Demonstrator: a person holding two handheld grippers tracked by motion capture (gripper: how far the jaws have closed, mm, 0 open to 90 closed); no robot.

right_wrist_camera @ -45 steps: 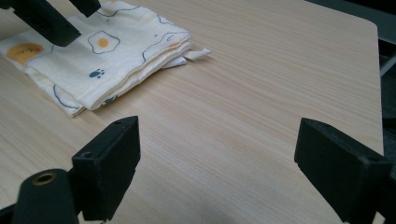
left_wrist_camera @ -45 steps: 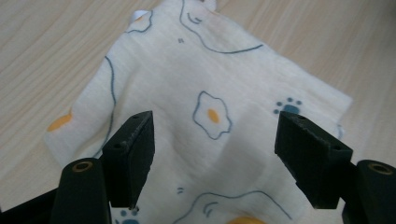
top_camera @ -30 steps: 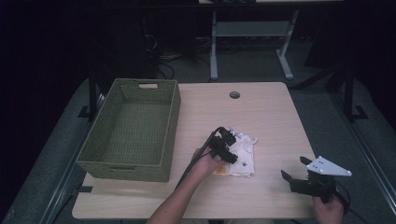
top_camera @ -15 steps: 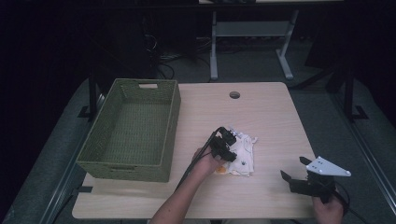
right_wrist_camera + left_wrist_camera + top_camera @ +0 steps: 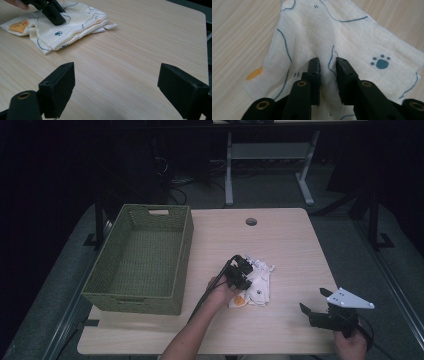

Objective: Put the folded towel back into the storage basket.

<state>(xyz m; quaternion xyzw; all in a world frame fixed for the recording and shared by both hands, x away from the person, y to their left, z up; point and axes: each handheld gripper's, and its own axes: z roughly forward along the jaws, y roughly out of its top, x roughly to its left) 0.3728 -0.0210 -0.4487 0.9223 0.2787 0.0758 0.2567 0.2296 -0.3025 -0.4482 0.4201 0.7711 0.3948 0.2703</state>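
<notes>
Left gripper (image 5: pixel 326 62) jaws have just been closing and are now pinched on a fold of the cloth (image 5: pixel 259 285) lying mid-table beside the empty basket (image 5: pixel 140 257), lift and transfer judged pending; right gripper (image 5: pixel 116 82) is held open, idle.

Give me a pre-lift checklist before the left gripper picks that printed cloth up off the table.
1. Left gripper has cloth between its jaws: ok; they have just been closing and a raised fold of the printed cloth sits pinched between them.
2. Grip is firm enough to lift: cannot tell; a narrow gap remains between the jaws.
3. All layers caught: cannot tell; the cloth lies folded in several layers.
4. Right gripper clear of the cloth: ok; it is open, over bare table.
5. Green basket free to receive: ok; nothing lies inside, and it stands left of the cloth.
</notes>
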